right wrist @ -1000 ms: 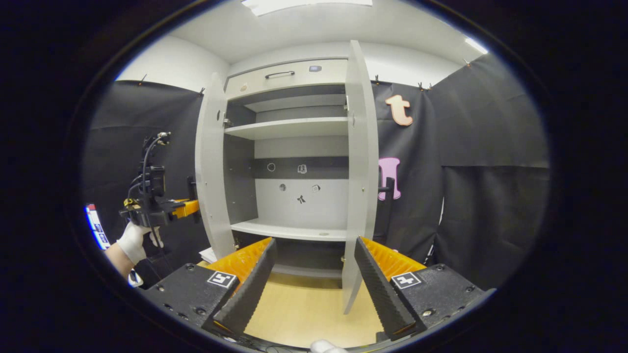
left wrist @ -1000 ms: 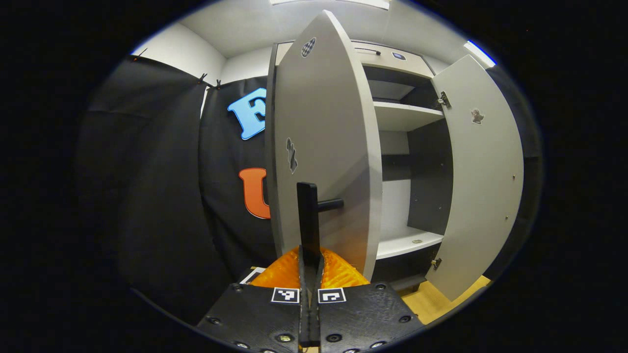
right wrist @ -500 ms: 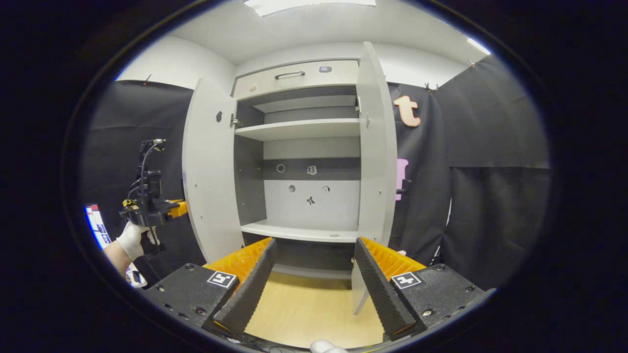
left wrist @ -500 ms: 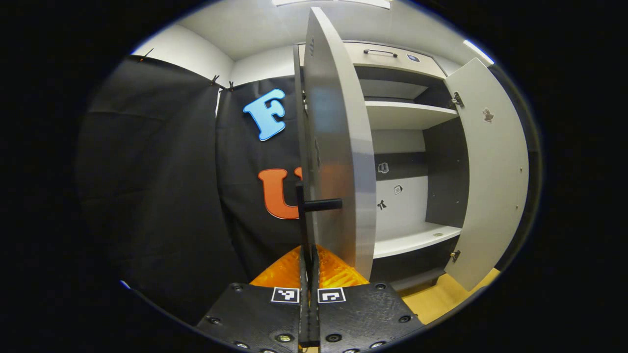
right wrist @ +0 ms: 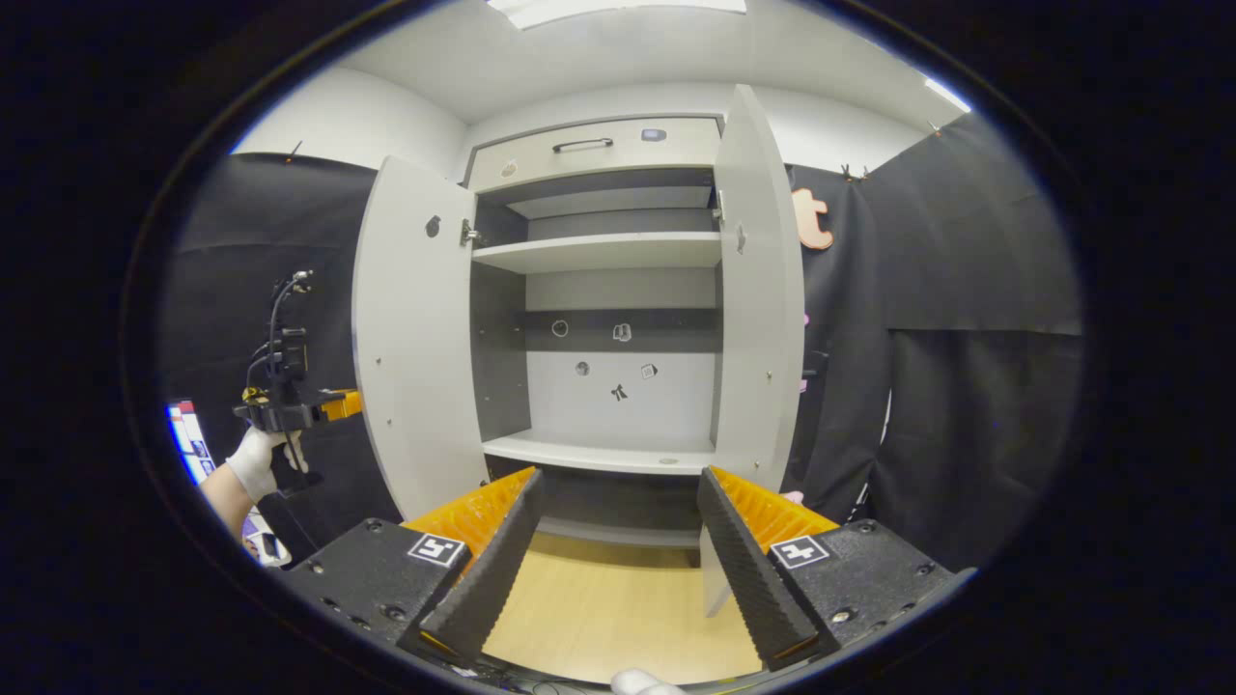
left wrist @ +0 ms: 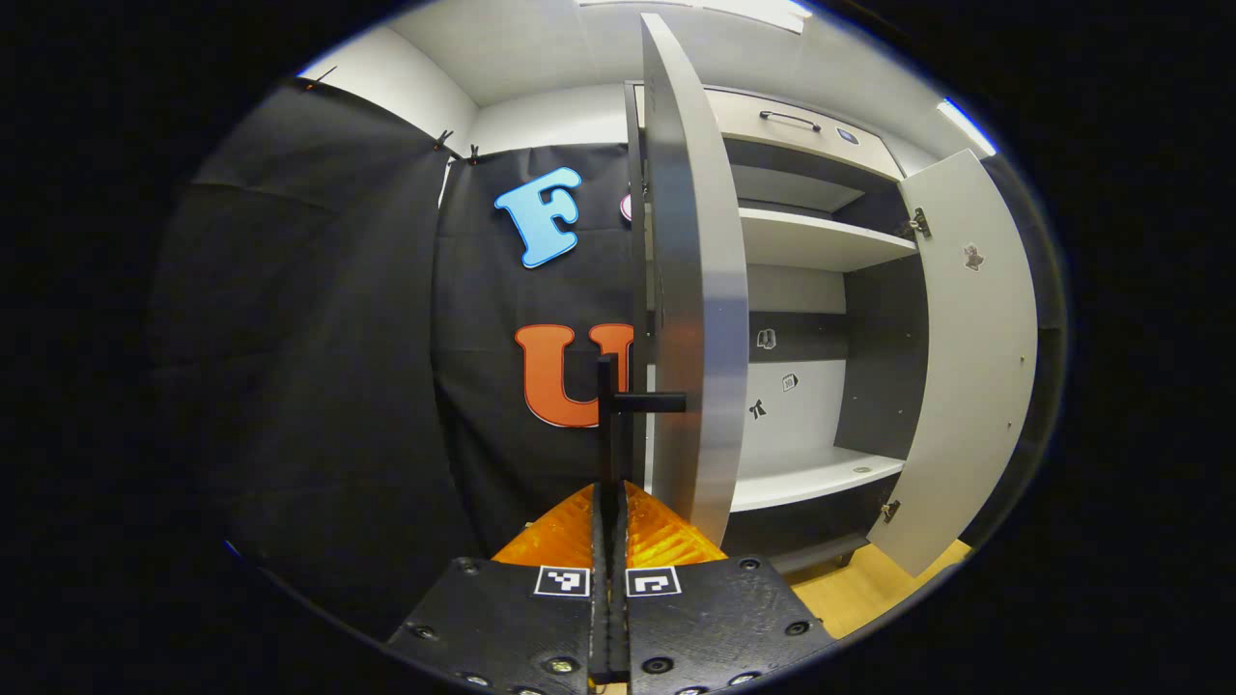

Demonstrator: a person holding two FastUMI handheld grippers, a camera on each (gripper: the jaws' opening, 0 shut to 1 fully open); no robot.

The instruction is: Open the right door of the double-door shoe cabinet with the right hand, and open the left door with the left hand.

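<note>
L gripper point(left wrist: 608, 502) is clamped on the black handle point(left wrist: 618, 405) of the left door point(left wrist: 700, 290), swung wide on its hinge; R gripper point(right wrist: 618, 541), jaws apart and empty, sits back from the right door point(right wrist: 763, 290), opened w/ shelves showing

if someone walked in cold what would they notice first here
The cabinet stands wide open in the middle of the right gripper view, its left door and right door swung out and its shelves nearly bare. In the left gripper view, the left tool is shut on the black handle of the left door, seen edge-on. The right tool hangs open before the cabinet.
</note>
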